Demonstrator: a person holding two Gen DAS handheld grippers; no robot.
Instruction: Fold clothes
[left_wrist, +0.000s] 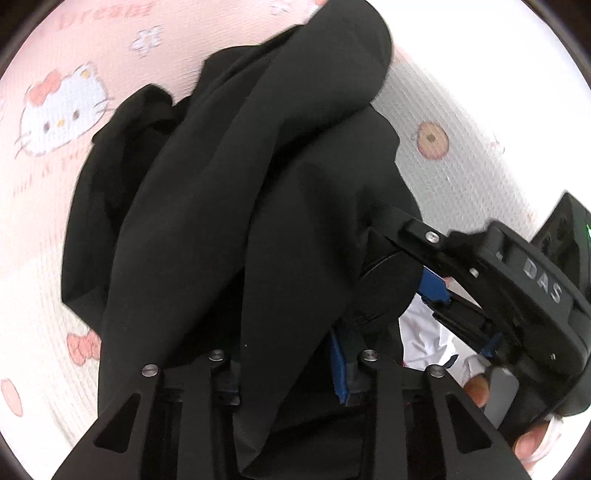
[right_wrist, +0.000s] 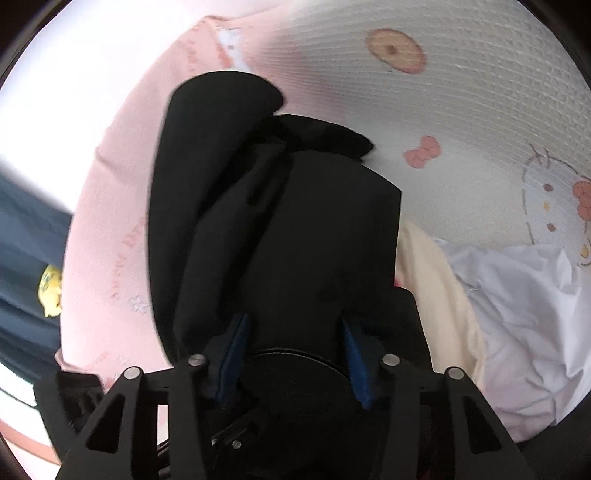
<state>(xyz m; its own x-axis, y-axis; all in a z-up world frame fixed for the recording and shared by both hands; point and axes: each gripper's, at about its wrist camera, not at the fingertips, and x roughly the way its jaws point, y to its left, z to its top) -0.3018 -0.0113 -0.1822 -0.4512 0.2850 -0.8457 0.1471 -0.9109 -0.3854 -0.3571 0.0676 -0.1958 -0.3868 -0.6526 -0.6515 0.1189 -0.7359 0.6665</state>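
Black garment (left_wrist: 240, 221) between both grippers' closing-in fingers (right_wrist: 236, 354); white cloth (right_wrist: 524, 314) only in right view.

Pink-and-white cartoon-cat bedsheet (left_wrist: 62, 110), and, blurred at the edge, perhaps a yellow toy (right_wrist: 50, 286).

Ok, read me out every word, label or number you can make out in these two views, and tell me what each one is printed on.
"DAS": raised letters on the right gripper body, in the left wrist view.
"Sweet Dre...": pink script on the pink bedsheet, partly hidden by the black garment.
"Dream", or close to it: pink script at the sheet's top edge in the left wrist view, blurred.
Other pink script beside the cat print: unreadable.
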